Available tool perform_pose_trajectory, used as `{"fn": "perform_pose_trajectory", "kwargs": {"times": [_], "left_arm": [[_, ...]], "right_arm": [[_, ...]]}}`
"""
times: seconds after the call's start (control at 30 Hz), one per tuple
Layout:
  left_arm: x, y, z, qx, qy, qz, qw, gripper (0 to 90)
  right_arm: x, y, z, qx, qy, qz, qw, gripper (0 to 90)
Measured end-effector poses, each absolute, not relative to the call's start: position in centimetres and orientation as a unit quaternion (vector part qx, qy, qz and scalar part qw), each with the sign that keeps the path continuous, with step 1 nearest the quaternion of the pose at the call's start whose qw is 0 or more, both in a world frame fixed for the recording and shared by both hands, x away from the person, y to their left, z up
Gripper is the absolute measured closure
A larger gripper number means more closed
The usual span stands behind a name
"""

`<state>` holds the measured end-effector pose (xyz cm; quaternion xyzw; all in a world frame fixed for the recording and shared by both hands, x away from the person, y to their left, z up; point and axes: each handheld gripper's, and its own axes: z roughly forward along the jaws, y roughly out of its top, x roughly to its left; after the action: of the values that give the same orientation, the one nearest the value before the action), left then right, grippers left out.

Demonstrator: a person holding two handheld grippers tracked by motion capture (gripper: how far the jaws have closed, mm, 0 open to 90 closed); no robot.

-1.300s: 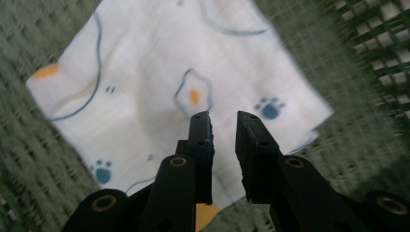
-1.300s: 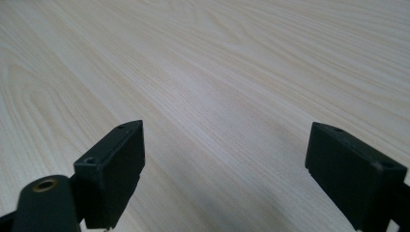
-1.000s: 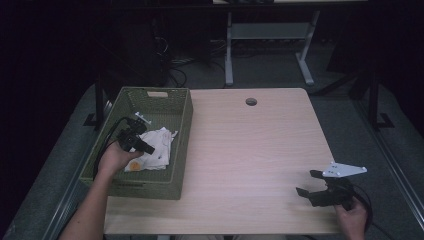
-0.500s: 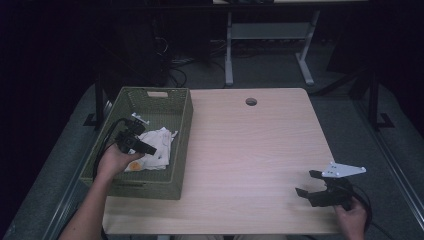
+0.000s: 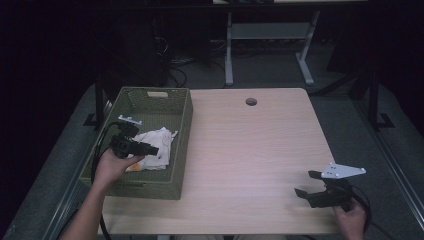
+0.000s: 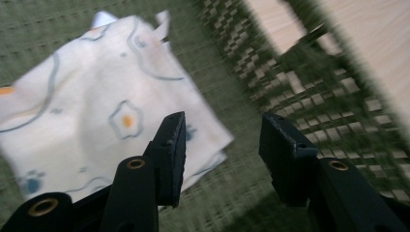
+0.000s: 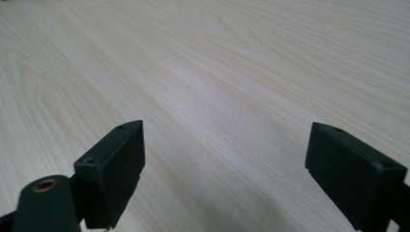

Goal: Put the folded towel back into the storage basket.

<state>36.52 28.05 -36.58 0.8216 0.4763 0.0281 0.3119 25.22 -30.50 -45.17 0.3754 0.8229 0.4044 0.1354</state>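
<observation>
**A:** ok so nearest to us, our right gripper (image 5: 311,184) is parked low over the table (image 5: 250,150) at the front right corner. Jaws spread wide, nothing between them but bare wood grain in the right gripper view. Nothing to do there, we'd just leave it put.

**B:** yep. Our left gripper (image 5: 149,149) is where the work is, inside the green woven basket (image 5: 183,125) at the table's left side. Its jaws have just been opening, and in the left gripper view they stand apart with nothing pinched. The patterned cloth (image 6: 96,121) lies on the basket floor, partly under the one jaw, free of both pads.

**A:** so it reads as let go, cloth sitting in the basket. From the high view it's roughly mid-basket, toward the right wall (image 5: 180,145).

**B:** our guess for doing this well: lift straight up until the jaws clear the fabric before swinging anywhere, so a pad doesn't snag that corner and drag it. And watch the basket wall, it's just beside the other jaw.

**A:** agreed, up first, then out over the rim. Farther back there's only the cable hole (image 5: 251,101) in the tabletop.
</observation>
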Motion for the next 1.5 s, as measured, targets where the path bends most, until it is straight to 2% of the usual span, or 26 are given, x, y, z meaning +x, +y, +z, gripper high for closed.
{"fn": "perform_pose_trajectory", "kwargs": {"times": [0.17, 0.37, 0.6, 0.97, 1.5], "left_arm": [[36.2, 28.4, -36.3, 0.813, 0.481, 0.033, 0.327, 52.6], [35.7, 28.9, -35.7, 0.783, 0.482, 0.018, 0.392, 51.7], [35.1, 28.9, -35.5, 0.782, 0.475, 0.044, 0.4, 51.0], [34.3, 29.0, -34.8, 0.763, 0.468, 0.028, 0.445, 47.1], [32.8, 26.9, -32.7, 0.759, 0.417, 0.002, 0.5, 45.9]], "right_arm": [[25.3, -30.4, -45.2, 0.375, 0.823, 0.406, 0.135, 13.5], [25.3, -30.4, -45.2, 0.378, 0.821, 0.405, 0.138, 13.5], [25.4, -30.5, -45.2, 0.377, 0.822, 0.404, 0.139, 13.5], [25.3, -30.5, -45.3, 0.38, 0.822, 0.402, 0.139, 13.5], [24.7, -30.6, -44.8, 0.377, 0.814, 0.419, 0.14, 13.5]]}}
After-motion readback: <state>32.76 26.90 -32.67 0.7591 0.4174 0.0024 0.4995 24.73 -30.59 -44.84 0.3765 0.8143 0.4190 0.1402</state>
